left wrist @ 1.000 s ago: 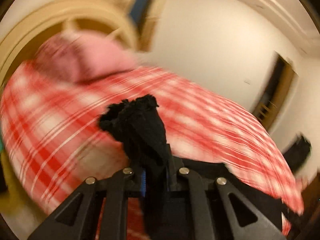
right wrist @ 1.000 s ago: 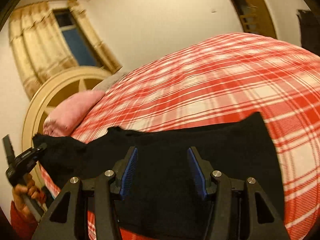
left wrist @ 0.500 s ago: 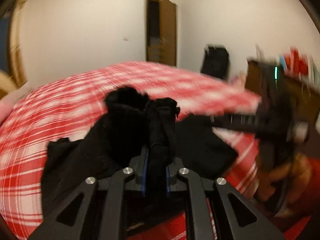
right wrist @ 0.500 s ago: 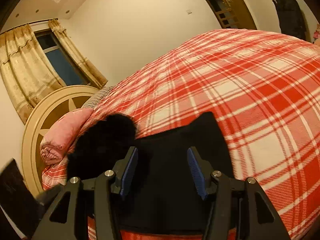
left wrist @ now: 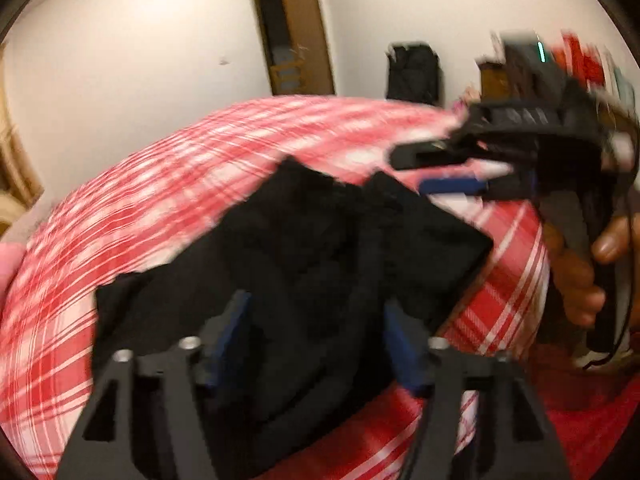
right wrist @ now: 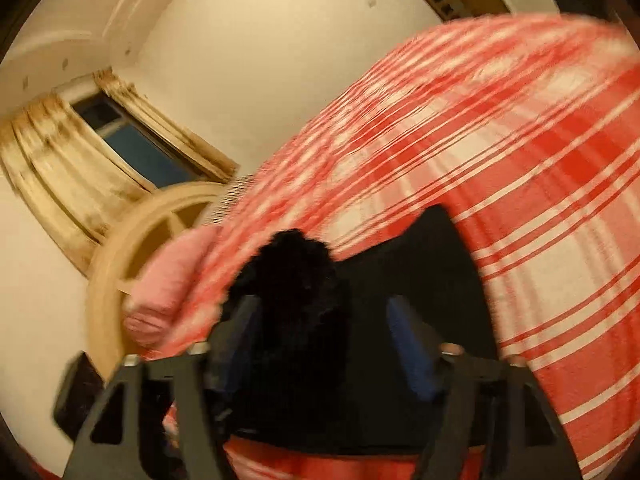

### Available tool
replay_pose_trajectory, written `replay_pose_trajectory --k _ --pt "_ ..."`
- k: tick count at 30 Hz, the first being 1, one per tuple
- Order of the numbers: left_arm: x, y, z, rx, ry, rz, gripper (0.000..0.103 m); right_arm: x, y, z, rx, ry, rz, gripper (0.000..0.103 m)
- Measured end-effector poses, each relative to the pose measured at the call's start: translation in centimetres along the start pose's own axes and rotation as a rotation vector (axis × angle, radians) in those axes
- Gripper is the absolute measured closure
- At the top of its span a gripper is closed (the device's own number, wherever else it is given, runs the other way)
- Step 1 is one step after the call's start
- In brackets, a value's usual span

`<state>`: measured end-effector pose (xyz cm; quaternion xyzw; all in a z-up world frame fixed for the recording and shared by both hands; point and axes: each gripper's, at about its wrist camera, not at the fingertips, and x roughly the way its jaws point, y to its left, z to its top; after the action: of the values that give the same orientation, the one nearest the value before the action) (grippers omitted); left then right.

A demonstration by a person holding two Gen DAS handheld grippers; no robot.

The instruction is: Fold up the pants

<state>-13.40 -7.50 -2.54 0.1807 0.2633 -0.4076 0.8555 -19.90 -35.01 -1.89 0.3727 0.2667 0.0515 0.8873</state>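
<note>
The black pants [left wrist: 328, 264] lie bunched and partly folded on the red and white plaid bedspread [left wrist: 120, 216]. My left gripper [left wrist: 316, 332] is open just above them, its blue pads wide apart with cloth lying between them. My right gripper [right wrist: 324, 336] is open over the pants [right wrist: 400, 280], with a bunched end [right wrist: 296, 264] rising between its fingers. The right gripper also shows in the left wrist view [left wrist: 448, 172], held in a hand at the right, open.
A pink pillow [right wrist: 168, 280] and a round cream headboard [right wrist: 120, 264] stand at the bed's head. A curtained window [right wrist: 132, 144] is behind. A brown door [left wrist: 300, 32] and a dark bag [left wrist: 412, 72] are by the far wall.
My left gripper was shut on a bunch of the pants; it has swung across towards the right gripper and opened, letting the cloth drop. The right gripper stayed open.
</note>
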Motion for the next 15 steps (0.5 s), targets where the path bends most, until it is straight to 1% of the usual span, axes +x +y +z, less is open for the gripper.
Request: replay_pose_trajectory --k 1,2,3,5,7,8,10,12,13,14,15 --pt "-1.6 1.6 0.1 -0.05 -0.037 -0.011 0.018 0.2 0.1 0.0 0.016 0.006 0.025 0.019" --pt "-2.6 2.7 0.1 -0.086 -0.071 -0.001 0.011 0.5 0.3 -0.2 0.02 0.015 0.044 0.019" --pt "-3.6 3.8 0.2 -0.125 -0.102 0.021 0.006 1.4 0.5 -0.5 0.012 0.044 0.05 0.019" --pt "-5.1 6.3 0.0 -0.21 -0.138 0.079 0.006 2.6 0.6 -1.0 0.011 0.088 0.037 0.019" --pt "-5.8 8.2 -0.5 -0.279 -0.149 0.12 0.006 3.5 0.2 -1.5 0.035 0.116 0.034 0.019" --pt "-5.7 8.9 -0.8 -0.307 -0.14 0.139 0.006 3.9 0.0 -1.8 0.036 0.118 0.004 0.019" --pt "-5.0 10.4 -1.4 -0.38 -0.097 0.178 0.006 4.2 0.1 -2.3 0.018 0.123 -0.022 0.019" --pt "-4.3 11.2 -2.3 -0.446 -0.066 0.193 0.006 4.8 0.8 -3.1 -0.018 0.141 0.002 0.019" --pt "-4.0 11.7 -2.8 -0.487 -0.048 0.199 0.006 5.3 1.2 -3.6 -0.051 0.16 -0.007 0.019" --pt "-3.7 12.1 -3.3 -0.531 -0.032 0.194 0.006 6.0 2.2 -4.2 -0.121 0.179 -0.05 0.019" --pt "-3.3 12.4 -3.7 -0.565 -0.023 0.186 0.006 6.2 2.8 -4.6 -0.162 0.172 -0.072 0.022"
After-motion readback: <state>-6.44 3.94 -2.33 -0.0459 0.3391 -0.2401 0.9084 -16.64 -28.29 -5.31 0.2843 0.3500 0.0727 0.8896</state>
